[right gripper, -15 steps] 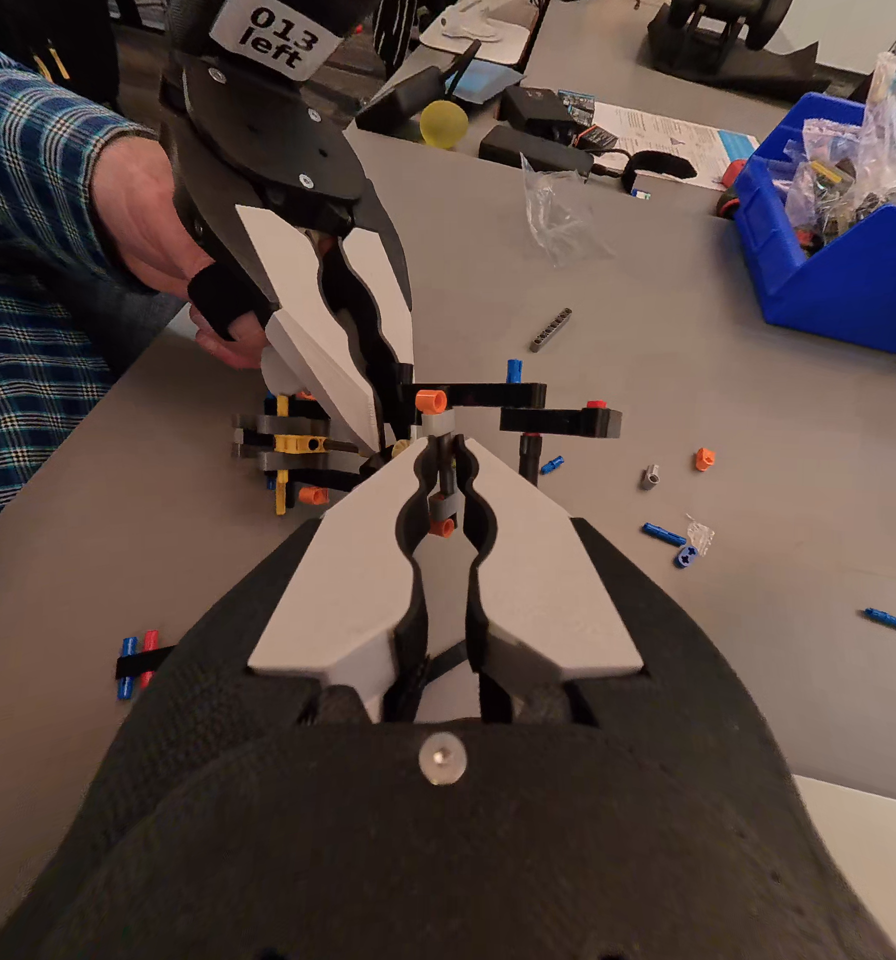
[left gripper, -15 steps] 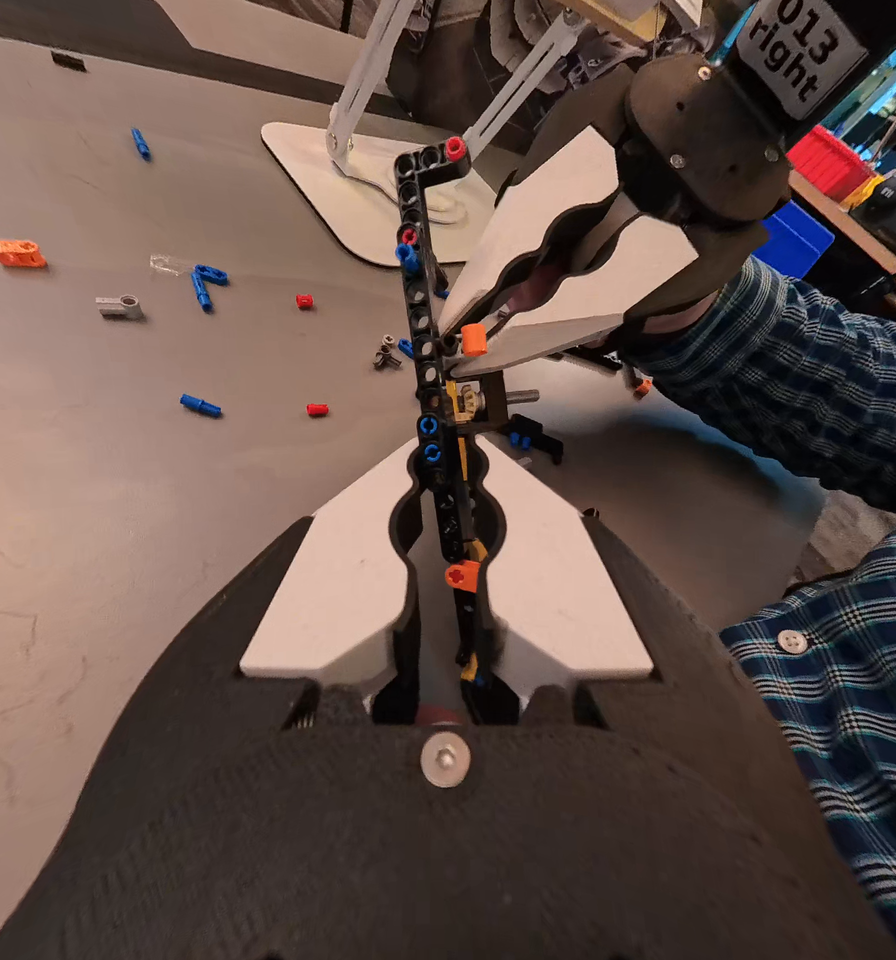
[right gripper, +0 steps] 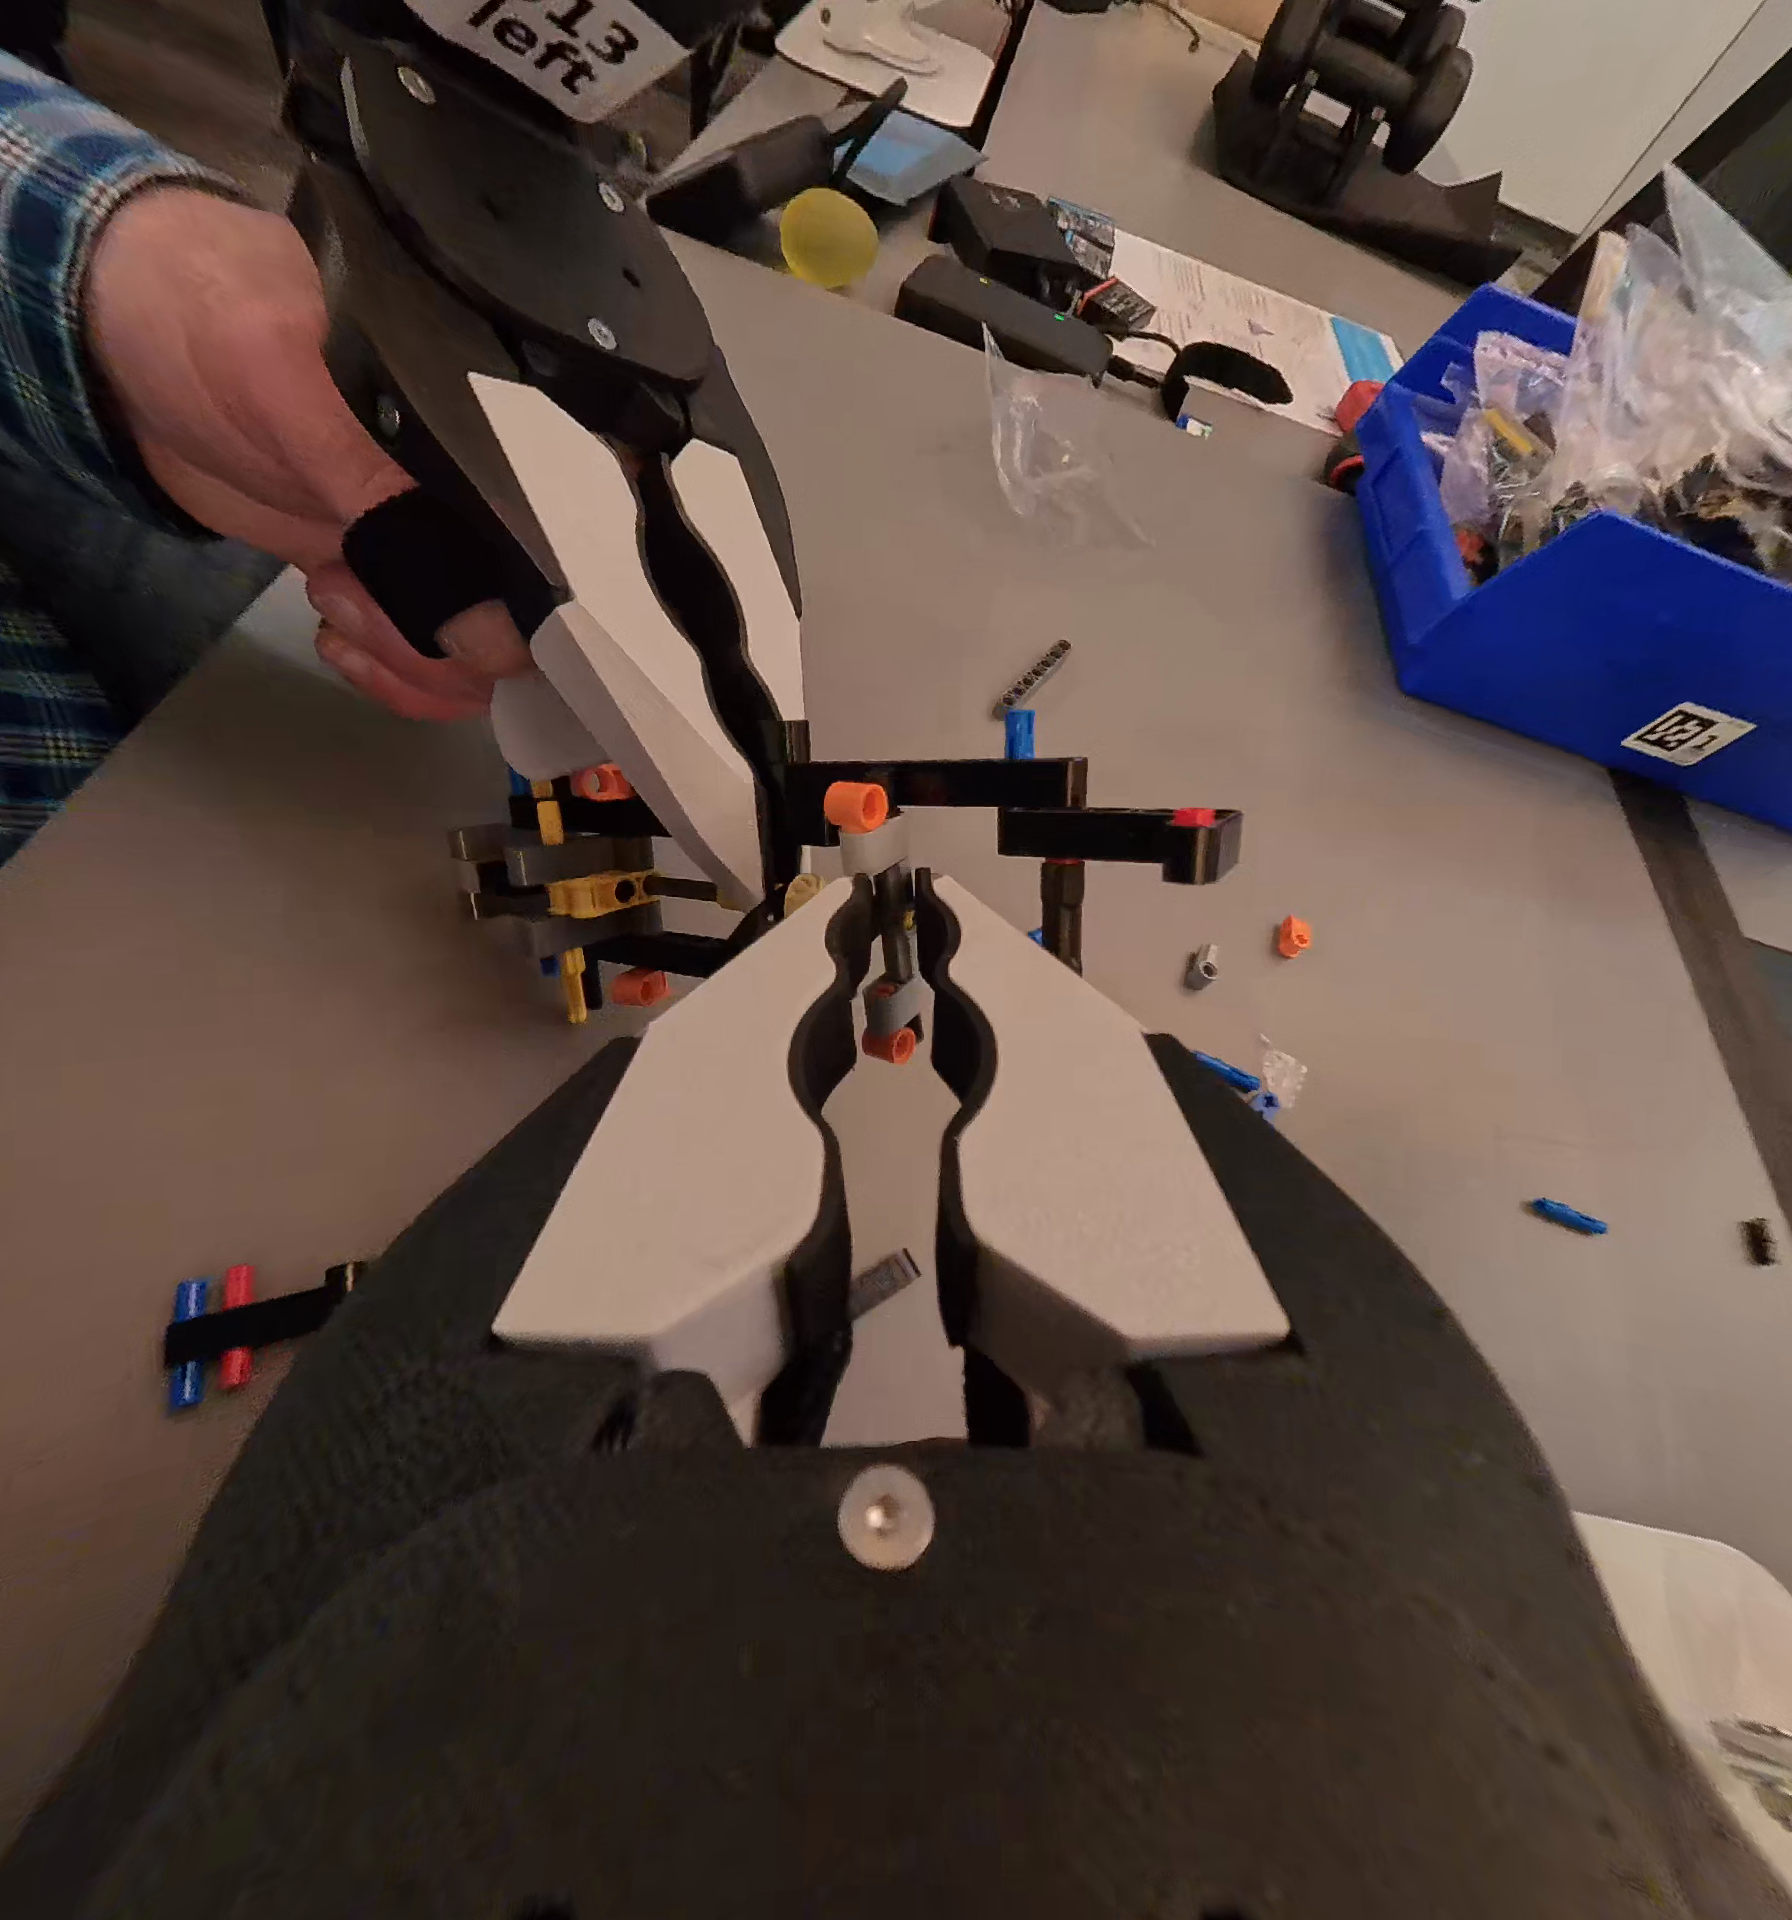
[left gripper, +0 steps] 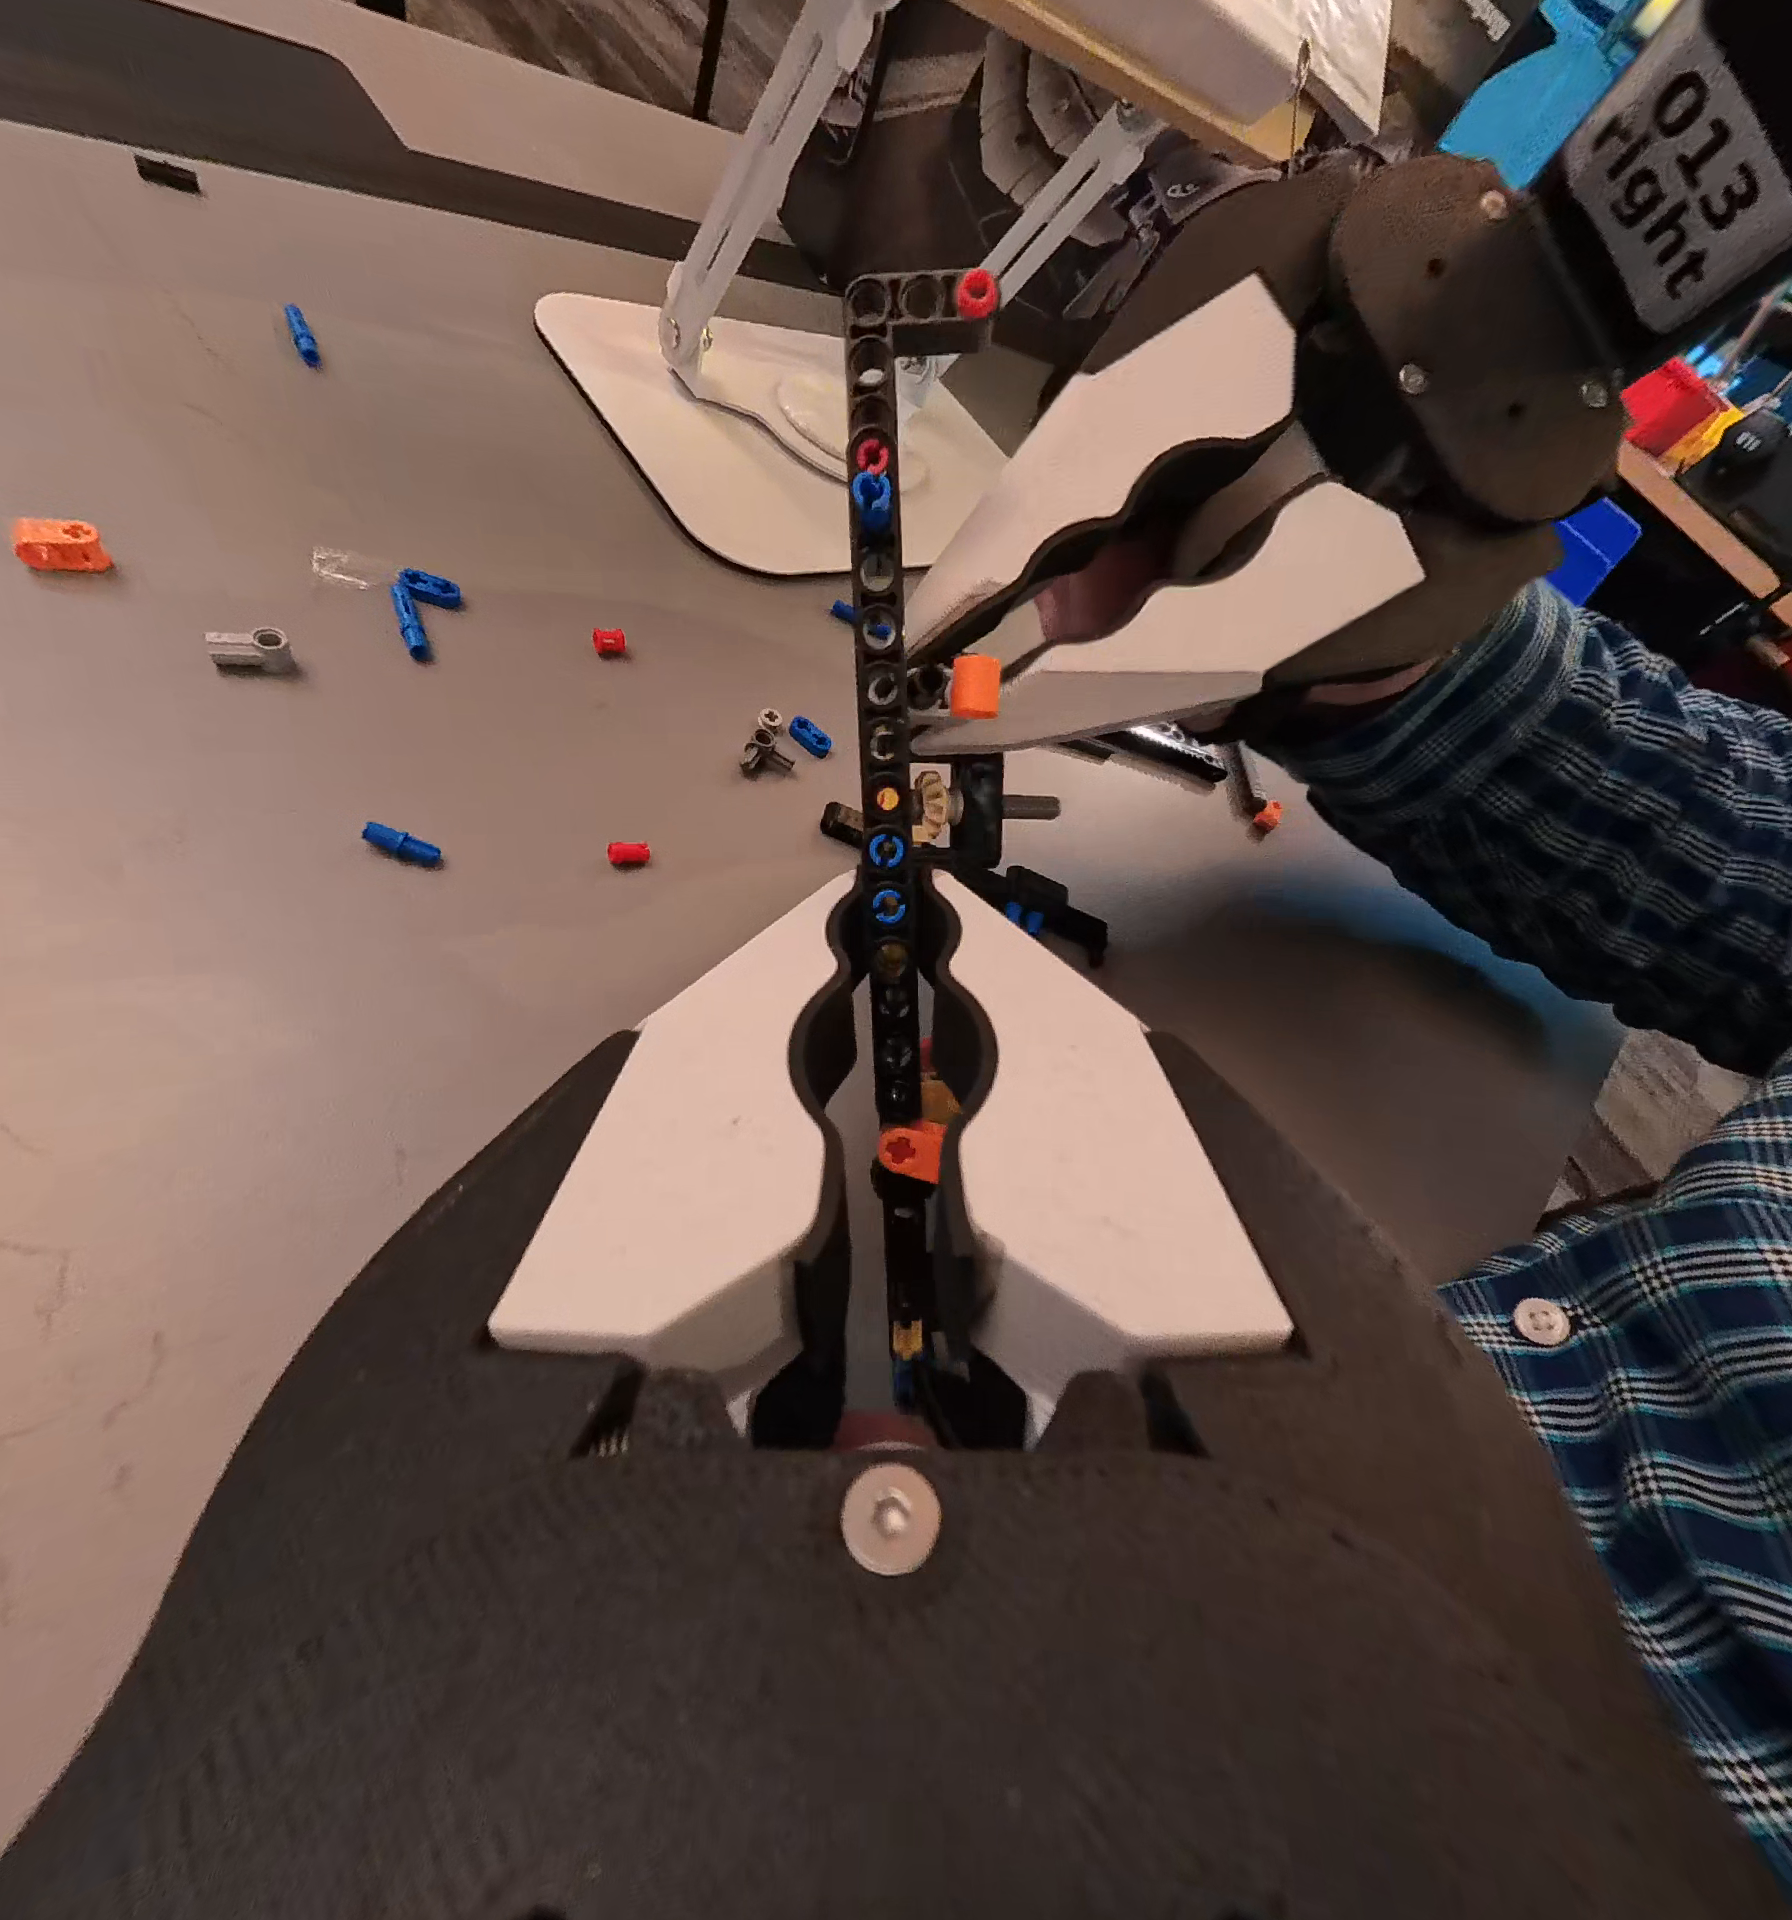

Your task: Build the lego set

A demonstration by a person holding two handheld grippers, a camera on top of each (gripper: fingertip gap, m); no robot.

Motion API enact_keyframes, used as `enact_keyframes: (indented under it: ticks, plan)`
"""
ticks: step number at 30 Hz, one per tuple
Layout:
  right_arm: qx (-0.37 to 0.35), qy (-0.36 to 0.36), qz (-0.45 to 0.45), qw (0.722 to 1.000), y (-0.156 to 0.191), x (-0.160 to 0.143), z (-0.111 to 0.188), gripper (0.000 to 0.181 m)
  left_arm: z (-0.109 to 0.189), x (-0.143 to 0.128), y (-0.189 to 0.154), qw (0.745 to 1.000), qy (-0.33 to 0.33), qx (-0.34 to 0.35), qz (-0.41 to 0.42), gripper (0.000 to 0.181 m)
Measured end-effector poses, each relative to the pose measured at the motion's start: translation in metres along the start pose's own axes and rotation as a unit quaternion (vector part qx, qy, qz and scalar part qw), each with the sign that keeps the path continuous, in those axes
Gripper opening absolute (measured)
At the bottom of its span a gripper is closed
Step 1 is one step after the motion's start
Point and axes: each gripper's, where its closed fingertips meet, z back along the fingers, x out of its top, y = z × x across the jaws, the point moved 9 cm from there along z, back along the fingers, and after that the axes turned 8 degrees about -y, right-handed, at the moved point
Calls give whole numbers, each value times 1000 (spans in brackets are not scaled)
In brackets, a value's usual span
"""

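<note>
Above a grey table, at the centre of both wrist views, the left gripper pinches a black Technic assembly, its long holed beam studded with blue and red pins and ending in a short L-turn. From 2 o'clock, the right gripper is closed on a black axle with grey connectors and an orange bush, its tip pressed against the beam's side. Loose blue pins, red bushes and an orange connector lie scattered toward 9 and 10 o'clock. In the right wrist view, a blue parts bin sits at 2 o'clock, holding clear bags
</note>
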Motion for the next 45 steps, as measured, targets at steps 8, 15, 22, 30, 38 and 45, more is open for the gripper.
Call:
enact_keyframes:
  ticks: [8, 15, 22, 30, 38, 45]
  plan:
    - [-13, 18, 46, 999, 7, 7, 1, 12, -1, 1, 1, 1000, 4, 9, 13, 5]
    - [-28, 15, 52, 998, 6, 8, 3, 8, -5, 3, -2, 1000, 16, 7, 6, 5]
    - [-49, 19, 57, 997, 10, 9, 11, 7, -10, 6, -9, 1000, 21, 3, 3, 5]
    - [-67, 11, 49, 997, 13, 6, 26, 7, -19, 12, -20, 999, 50, 5, -20, 5]
    - [-70, -4, 29, 997, 14, 1, 32, 7, -24, 12, -24, 998, 62, 7, -25, 6]
    - [-77, -21, 17, 997, 15, -5, 33, 7, -26, 13, -24, 997, 75, 10, -27, 6]
